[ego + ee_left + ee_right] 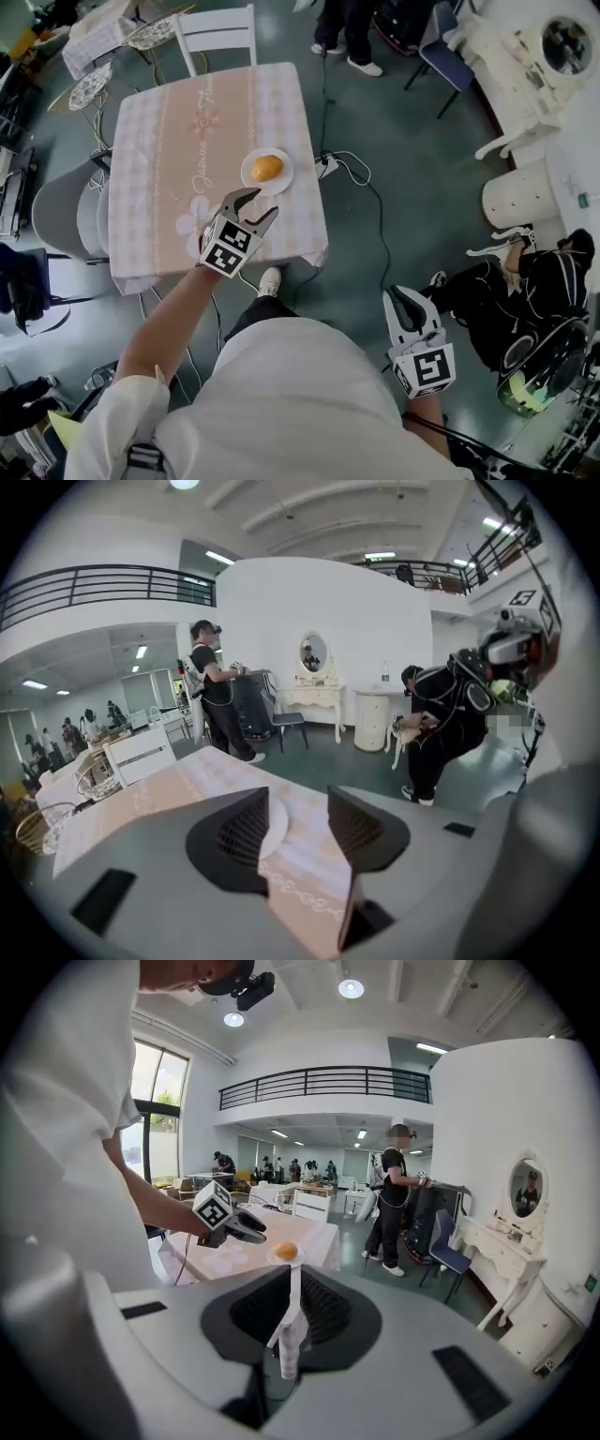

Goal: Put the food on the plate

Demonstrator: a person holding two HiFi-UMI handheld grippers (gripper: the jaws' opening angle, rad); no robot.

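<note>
A white plate (280, 180) lies near the right edge of the pink checked table (178, 150), with a round orange piece of food (267, 168) on it. My left gripper (255, 208) hovers over the table just short of the plate, open, with nothing between its jaws. In the left gripper view the left gripper (298, 825) frames the cloth and a sliver of the plate (276, 823). My right gripper (403, 300) hangs shut over the floor, right of the table. In the right gripper view the right gripper (292, 1283) looks at the food (286, 1252) and the left gripper (246, 1227).
A white chair (217, 33) stands at the table's far end and a grey chair (61, 211) at its left. Cables (352, 173) run over the floor by the right edge. A person in black (525, 281) sits at the right beside white furniture (525, 56).
</note>
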